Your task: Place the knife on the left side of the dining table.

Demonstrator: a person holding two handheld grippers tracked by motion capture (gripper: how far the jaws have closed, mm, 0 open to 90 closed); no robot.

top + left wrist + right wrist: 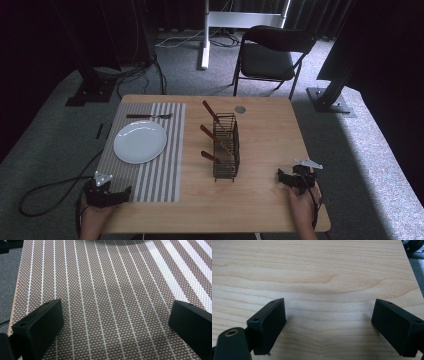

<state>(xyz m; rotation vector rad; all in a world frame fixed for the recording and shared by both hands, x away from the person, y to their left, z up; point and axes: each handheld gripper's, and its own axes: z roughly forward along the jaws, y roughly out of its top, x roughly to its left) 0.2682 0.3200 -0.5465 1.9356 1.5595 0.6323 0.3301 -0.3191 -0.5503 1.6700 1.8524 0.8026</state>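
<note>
1. Cutlery for the place setting is only partly laid: one fork (149,116) lies on the striped placemat (165,175) just beyond the white plate (140,141).
2. Three wooden-handled pieces (212,137) stand tilted in the wire caddy (226,148) at mid-bench, untouched; judging by this, most of the laying is left.
3. Left gripper (107,195) rests low over the placemat's near corner, aimed across the mat, its fingers (40,325) spread wide and released, nothing between them.
4. Right gripper (295,179) sits at the near right of the bench (265,125), pointing toward the caddy, fingers (268,323) likewise released over bare wood.
</note>
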